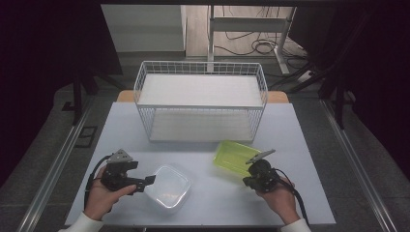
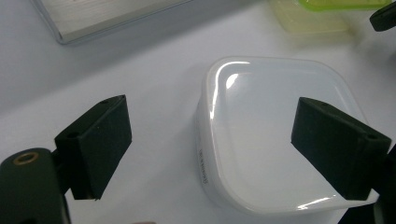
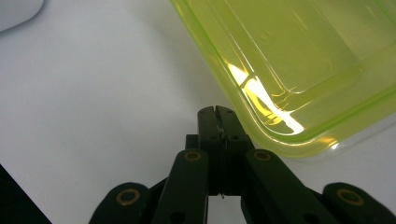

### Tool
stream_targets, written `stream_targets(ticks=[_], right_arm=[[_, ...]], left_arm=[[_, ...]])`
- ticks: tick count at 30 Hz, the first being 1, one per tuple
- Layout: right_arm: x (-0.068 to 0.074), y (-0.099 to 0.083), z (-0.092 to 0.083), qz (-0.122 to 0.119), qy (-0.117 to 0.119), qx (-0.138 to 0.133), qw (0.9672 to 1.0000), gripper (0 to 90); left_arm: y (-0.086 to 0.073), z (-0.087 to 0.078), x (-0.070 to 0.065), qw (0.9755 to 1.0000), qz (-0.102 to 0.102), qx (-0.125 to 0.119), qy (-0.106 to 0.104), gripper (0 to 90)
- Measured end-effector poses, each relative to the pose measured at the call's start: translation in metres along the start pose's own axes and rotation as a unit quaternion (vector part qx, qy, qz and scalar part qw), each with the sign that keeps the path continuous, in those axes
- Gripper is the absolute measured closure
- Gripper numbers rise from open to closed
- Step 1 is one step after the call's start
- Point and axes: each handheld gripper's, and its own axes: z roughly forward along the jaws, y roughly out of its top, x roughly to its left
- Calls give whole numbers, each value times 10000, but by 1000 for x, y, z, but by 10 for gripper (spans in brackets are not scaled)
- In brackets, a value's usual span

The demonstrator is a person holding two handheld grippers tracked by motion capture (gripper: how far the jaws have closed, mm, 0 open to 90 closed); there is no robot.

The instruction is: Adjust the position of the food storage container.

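work is looking barely begun: both containers are still lying on the surface [image 1: 203, 203] in front of the white wire shelf rack [image 1: 200, 99], whose two shelves are sitting bare. the clear white container [image 1: 167, 185] is resting upside down near the person's left side, and the left gripper [image 2: 210, 140] is hovering over it with its fingers [image 2: 95, 142] spread wide, one to each side of the container's near part, neither one pressing on it. the yellow-green container [image 1: 235, 155] is lying just in front of the rack's lower shelf, towards the right. the right gripper [image 3: 217, 114] is sitting at that container's near edge with its fingers pressed together on nothing, their tips just beside the rim; whether they are touching it is hard to tell. judging from the layout, nothing is being lifted or stowed yet. what is probably left is nearly everything: closing on the clear white container, picking it up, and likely doing the same with the yellow-green one, perhaps to set them on the rack, though the goal can only be guessed
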Motion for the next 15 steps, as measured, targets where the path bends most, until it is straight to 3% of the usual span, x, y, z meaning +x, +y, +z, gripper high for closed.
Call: stream_targets(ticks=[4, 6, 11, 15], right_arm=[[3, 3, -6, -75, 229, -106, 9997, 895], [4, 11, -13, -133, 226, -254, 9993, 895], [-7, 44, -24, -132, -1, -609, 9981, 895], [-24, 75, -17, -93, -206, -771, 9968, 895]], left_arm=[[1, -1, 0, 10000, -13, -24, 0, 124], [1, -1, 0, 10000, -22, -26, 4, 124], [2, 0, -1, 10000, -11, -41, -9, 124], [2, -1, -1, 10000, -17, -42, -14, 124]])
